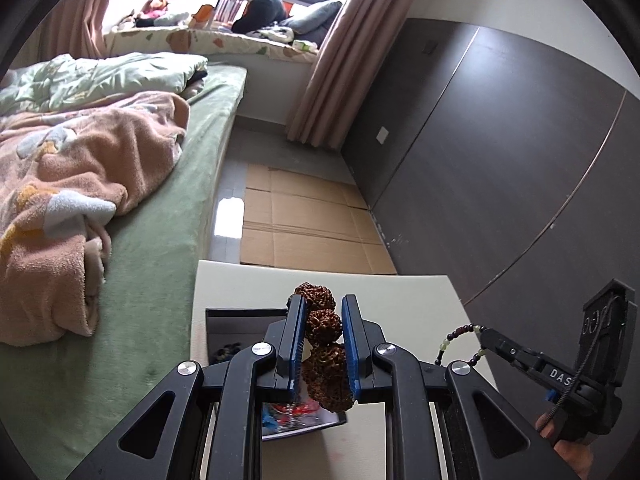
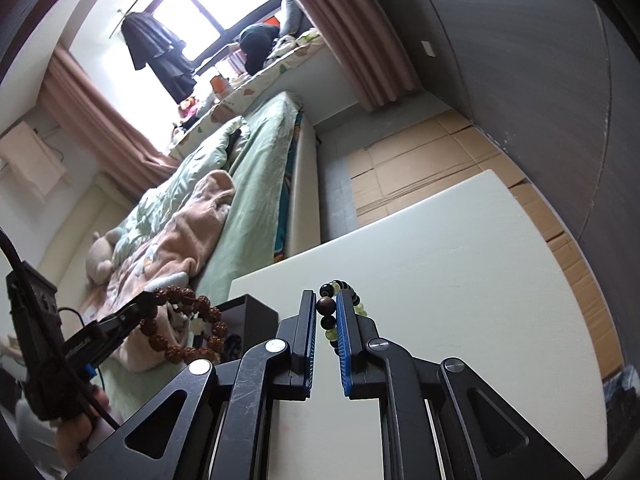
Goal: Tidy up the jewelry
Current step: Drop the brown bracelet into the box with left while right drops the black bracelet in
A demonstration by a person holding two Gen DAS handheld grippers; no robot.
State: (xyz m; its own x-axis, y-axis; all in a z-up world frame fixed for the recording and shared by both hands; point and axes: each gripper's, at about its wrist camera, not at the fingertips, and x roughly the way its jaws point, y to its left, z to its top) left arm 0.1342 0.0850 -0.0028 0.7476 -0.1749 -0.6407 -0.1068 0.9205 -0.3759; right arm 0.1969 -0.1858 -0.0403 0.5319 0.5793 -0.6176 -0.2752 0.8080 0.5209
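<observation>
1. Bracelets are up in both grippers. My left gripper (image 1: 323, 320) has its jaws clenched on the brown seed bracelet (image 1: 323, 326), a string of large, rough, knobbly beads that runs up between the blue pads (image 1: 351, 344) and pokes out past their tips.
2. From the right wrist view I see the same seed bracelet (image 2: 188, 326) hanging as a full loop from the left gripper's tips, held in the air near the bed (image 2: 256, 184).
3. My right gripper (image 2: 325, 314) has its jaws clamped on the dark bead bracelet (image 2: 326, 306), small dark round beads mixed with pale green ones, pinched near the tips.
4. In the left wrist view that dark bead bracelet (image 1: 460, 338) droops in an arc from the right gripper (image 1: 486, 338), above the white desk (image 1: 248, 284).
5. On the desk, below my left gripper, sits a dark open box (image 1: 236, 326) with something dark inside; I cannot tell what it is.
</observation>
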